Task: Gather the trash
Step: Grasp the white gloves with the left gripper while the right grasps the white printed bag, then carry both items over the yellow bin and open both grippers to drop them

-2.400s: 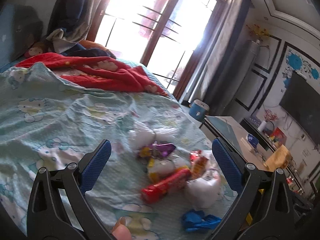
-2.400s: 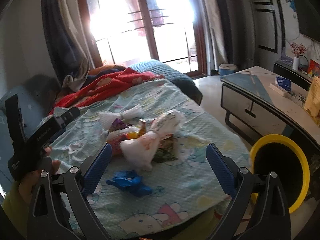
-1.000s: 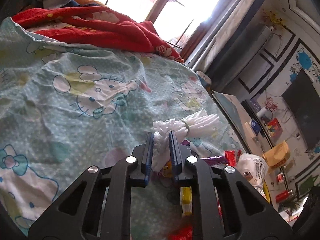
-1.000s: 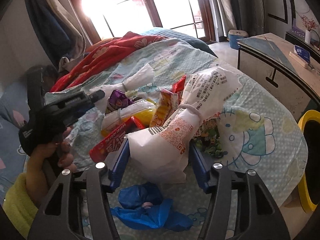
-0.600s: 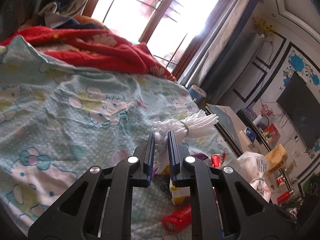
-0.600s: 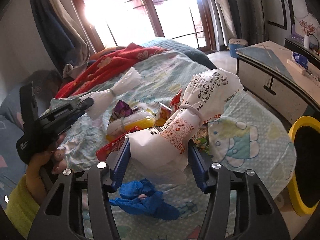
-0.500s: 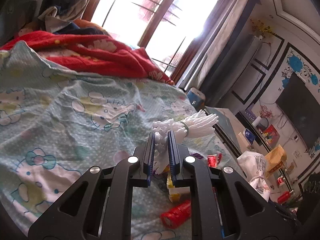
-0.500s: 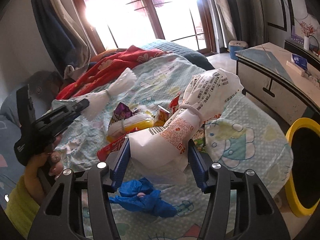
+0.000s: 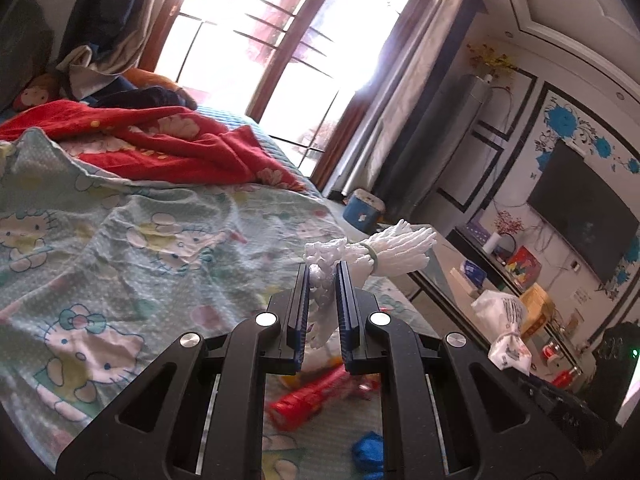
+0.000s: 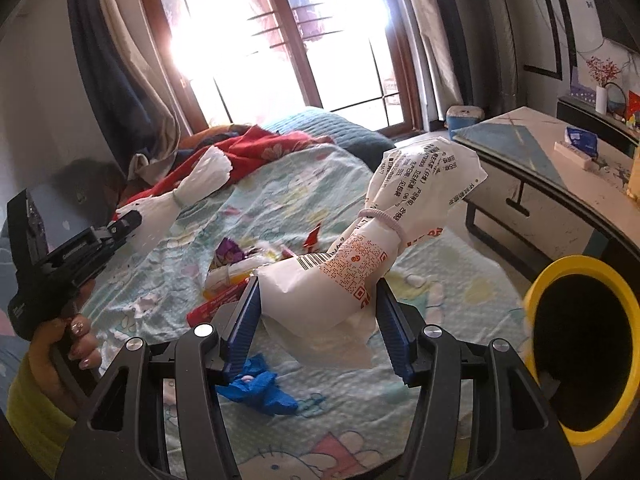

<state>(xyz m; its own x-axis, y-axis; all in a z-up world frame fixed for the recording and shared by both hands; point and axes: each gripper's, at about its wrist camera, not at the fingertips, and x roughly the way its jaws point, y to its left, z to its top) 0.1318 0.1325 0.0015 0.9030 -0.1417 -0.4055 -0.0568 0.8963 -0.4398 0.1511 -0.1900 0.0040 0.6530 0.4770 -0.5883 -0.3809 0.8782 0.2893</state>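
Note:
My left gripper [image 9: 322,276] is shut on a white crinkled bag [image 9: 384,252] tied with a green band, held above the bed; it also shows in the right wrist view [image 10: 192,192]. My right gripper [image 10: 318,292] is shut on a large white printed bag [image 10: 380,248] tied with a band, lifted off the bed; it also shows in the left wrist view [image 9: 504,328]. On the blanket lie a red wrapper [image 9: 308,400], a purple wrapper [image 10: 229,258], a yellow packet [image 10: 228,276] and crumpled blue plastic [image 10: 260,392]. A yellow-rimmed black bin [image 10: 580,344] stands at the right.
The bed has a light blue cartoon blanket [image 9: 120,248] and a red blanket [image 9: 160,148] at the far end. A low table [image 10: 540,184] with small items stands right of the bed. A blue bucket [image 9: 362,212] sits near the window.
Both grippers have risen further with their bags held, and the loose wrappers on the blanket now lie lower in both views.

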